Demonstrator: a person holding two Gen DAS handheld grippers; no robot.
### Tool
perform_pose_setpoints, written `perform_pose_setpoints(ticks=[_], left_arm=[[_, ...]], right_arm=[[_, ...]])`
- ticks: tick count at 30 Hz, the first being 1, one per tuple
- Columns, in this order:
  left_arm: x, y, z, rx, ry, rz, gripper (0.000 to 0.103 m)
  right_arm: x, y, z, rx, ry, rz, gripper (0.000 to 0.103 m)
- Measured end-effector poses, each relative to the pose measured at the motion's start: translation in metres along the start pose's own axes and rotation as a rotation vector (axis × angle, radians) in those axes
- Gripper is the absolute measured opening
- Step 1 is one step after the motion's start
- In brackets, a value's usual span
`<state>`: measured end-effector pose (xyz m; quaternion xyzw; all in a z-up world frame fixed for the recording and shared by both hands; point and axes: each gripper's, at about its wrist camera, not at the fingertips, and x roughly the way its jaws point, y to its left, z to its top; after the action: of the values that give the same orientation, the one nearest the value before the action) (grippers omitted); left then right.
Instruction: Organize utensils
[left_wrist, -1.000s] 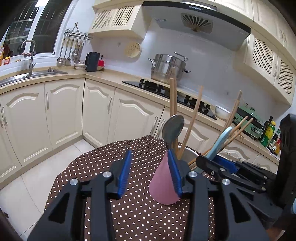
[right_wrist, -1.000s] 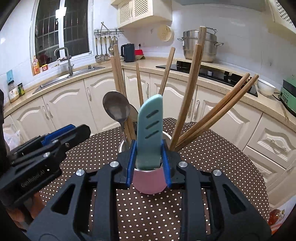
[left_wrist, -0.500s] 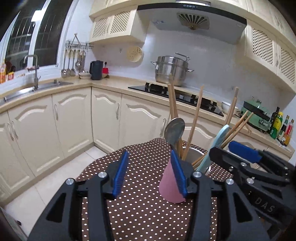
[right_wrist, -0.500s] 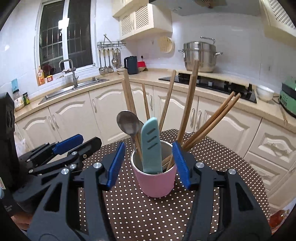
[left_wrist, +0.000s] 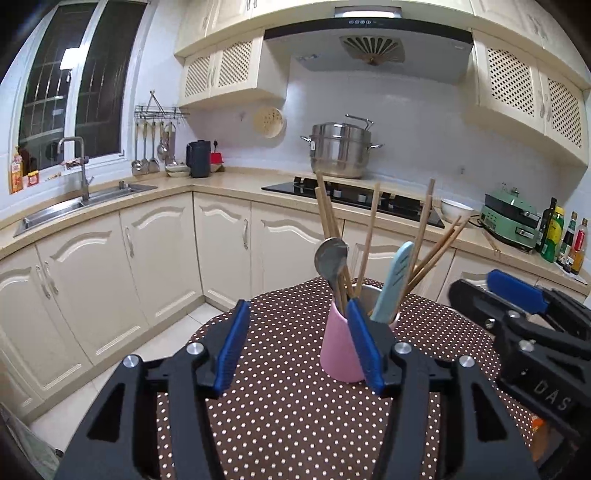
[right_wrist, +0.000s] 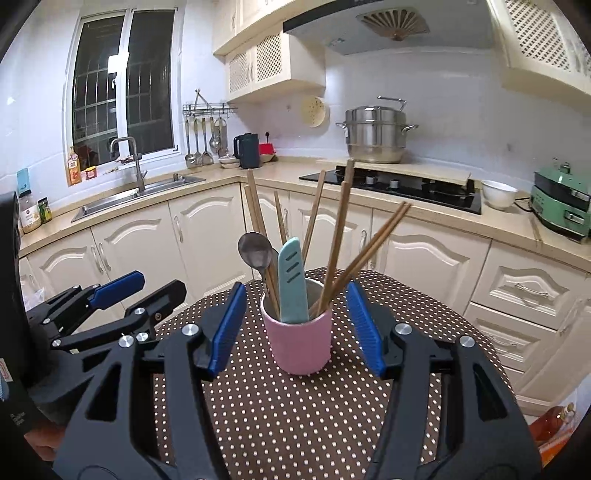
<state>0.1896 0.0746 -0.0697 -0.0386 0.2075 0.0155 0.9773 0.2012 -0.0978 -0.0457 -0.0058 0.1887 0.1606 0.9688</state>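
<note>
A pink cup (left_wrist: 338, 350) (right_wrist: 299, 343) stands upright on the round table's brown dotted cloth (left_wrist: 277, 406) (right_wrist: 295, 424). It holds a metal spoon (left_wrist: 330, 256) (right_wrist: 255, 249), a teal knife-shaped utensil (left_wrist: 393, 284) (right_wrist: 293, 280) and several wooden chopsticks (left_wrist: 369, 236) (right_wrist: 340, 236). My left gripper (left_wrist: 297, 302) (right_wrist: 118, 291) is left of the cup, its jaws opening with nothing between them. My right gripper (right_wrist: 295, 284) (left_wrist: 517, 295) faces the cup from a short way back, jaws opening, and its pads stay clear of the cup.
Cream cabinets run around the table, with tiled floor (left_wrist: 166, 332) at the left. On the counter are a sink (right_wrist: 140, 192), a black hob (right_wrist: 391, 184) with a steel pot (right_wrist: 375, 133), a white bowl (right_wrist: 498, 194), a green appliance (right_wrist: 561, 206) and bottles (left_wrist: 561, 240).
My right gripper let go of the teal utensil, spread its jaws and drew back and up. My left gripper also widened and backed away, so the cup looks farther off.
</note>
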Motion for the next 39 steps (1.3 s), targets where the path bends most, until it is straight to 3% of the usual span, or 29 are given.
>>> perform_pose_setpoints(ticks=[9,11,18,28,39], left_arm=[[-0.06,-0.009,-0.006,0.01,-0.069,0.033,0.068],[-0.077,-0.016,-0.008,0.042,-0.096,0.052,0.075],[-0.123,-0.034,-0.01,0.077,-0.164,0.062,0.078],[-0.161,-0.039,-0.013,0.081,-0.165,0.105,0.082],[-0.195,-0.037,-0.006,0.061,-0.221,0.083,0.082]], right_arm=[[-0.064,0.001,-0.009,0.024,-0.083,-0.032,0.078],[-0.078,0.003,-0.011,0.019,-0.11,-0.042,0.083],[-0.118,0.002,-0.016,0.028,-0.168,-0.04,0.094],[-0.153,0.001,-0.023,0.031,-0.199,-0.051,0.096],[-0.178,0.009,-0.024,0.018,-0.237,-0.055,0.096]])
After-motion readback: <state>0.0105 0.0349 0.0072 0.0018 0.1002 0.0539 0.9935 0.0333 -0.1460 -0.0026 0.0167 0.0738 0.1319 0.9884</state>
